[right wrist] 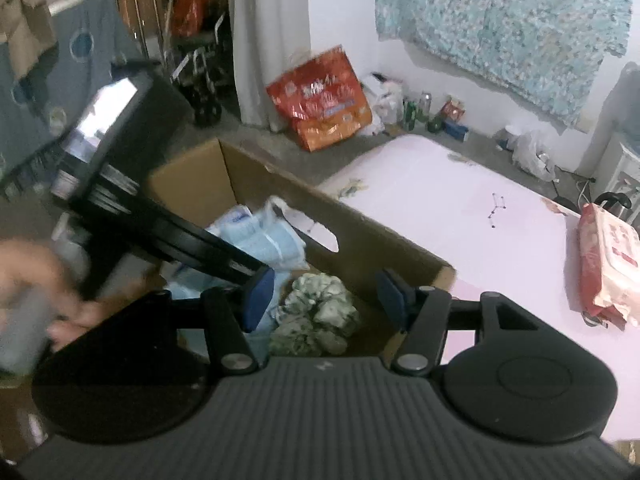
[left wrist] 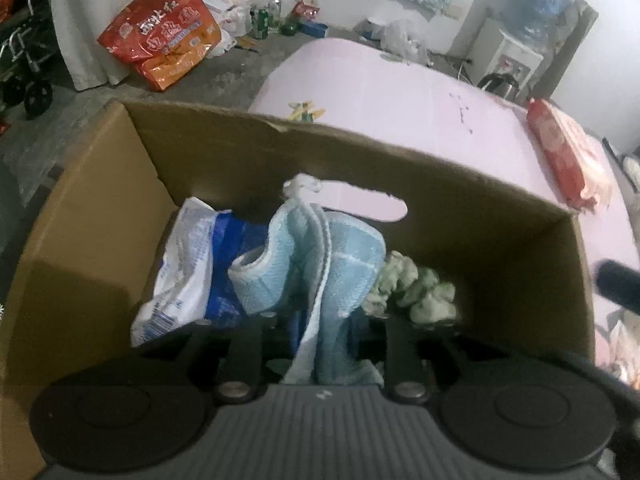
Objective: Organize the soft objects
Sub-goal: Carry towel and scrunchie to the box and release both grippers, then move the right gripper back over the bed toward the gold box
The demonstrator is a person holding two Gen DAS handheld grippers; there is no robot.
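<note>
The left gripper [left wrist: 324, 320] reaches down into the cardboard box [left wrist: 480, 208], jaws partly open – the light blue towel [left wrist: 320, 264] hangs between them, though whether the pads press it I cannot tell. Right gripper [right wrist: 326, 300] stands open and empty above the green-white scrunchie [right wrist: 320, 312] in the box – a red wipes pack [right wrist: 608, 260] lies on the pink sheet [right wrist: 460, 216]

A cluttered room with white walls

We see a grey concrete floor [right wrist: 256, 136], a pale curtain [right wrist: 268, 40], a blue patterned cloth [right wrist: 500, 24] hung on the wall, a water dispenser [left wrist: 516, 48] and a folded wheelchair [right wrist: 204, 76] beyond.
</note>
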